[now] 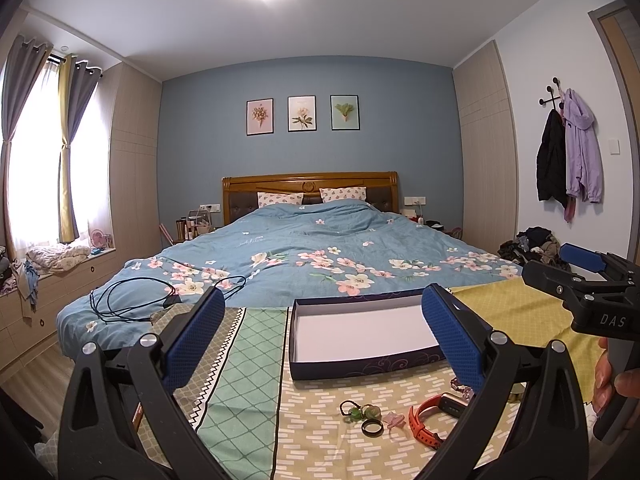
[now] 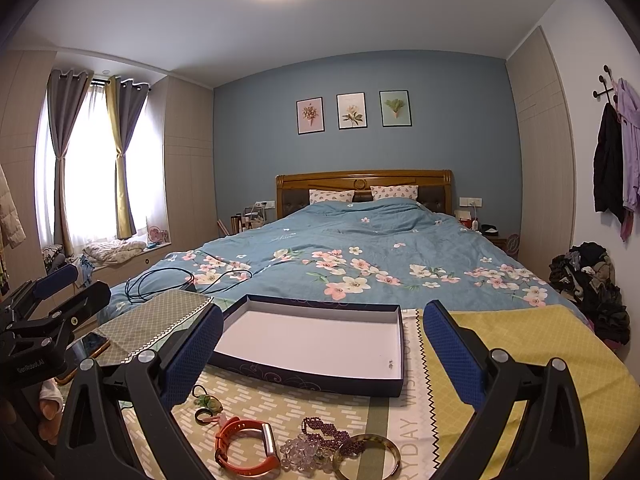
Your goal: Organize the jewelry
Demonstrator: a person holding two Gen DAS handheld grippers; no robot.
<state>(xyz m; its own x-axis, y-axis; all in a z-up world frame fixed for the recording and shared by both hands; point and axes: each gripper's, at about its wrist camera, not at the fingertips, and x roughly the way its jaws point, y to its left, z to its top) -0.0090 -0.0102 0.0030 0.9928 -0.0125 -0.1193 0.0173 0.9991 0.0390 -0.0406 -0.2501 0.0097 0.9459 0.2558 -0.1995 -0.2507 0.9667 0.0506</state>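
Spread left tongs (image 1: 320, 344) above box (image 1: 366, 354)

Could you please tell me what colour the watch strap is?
The watch strap is orange-red, and it shows best in the right wrist view.

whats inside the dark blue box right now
Nothing but its bare white floor: the box holds no jewelry in either view. In the left wrist view, that gripper's finger hides its near right corner.

A bed (image 2: 360, 248) with patterned cloths (image 2: 280, 404) over its foot carries an open box (image 2: 312, 380), orange watch (image 2: 244, 448), purple beads (image 2: 324, 434), bangle (image 2: 366, 456), rings (image 1: 372, 427), phone (image 2: 86, 346) and cable (image 2: 160, 280).
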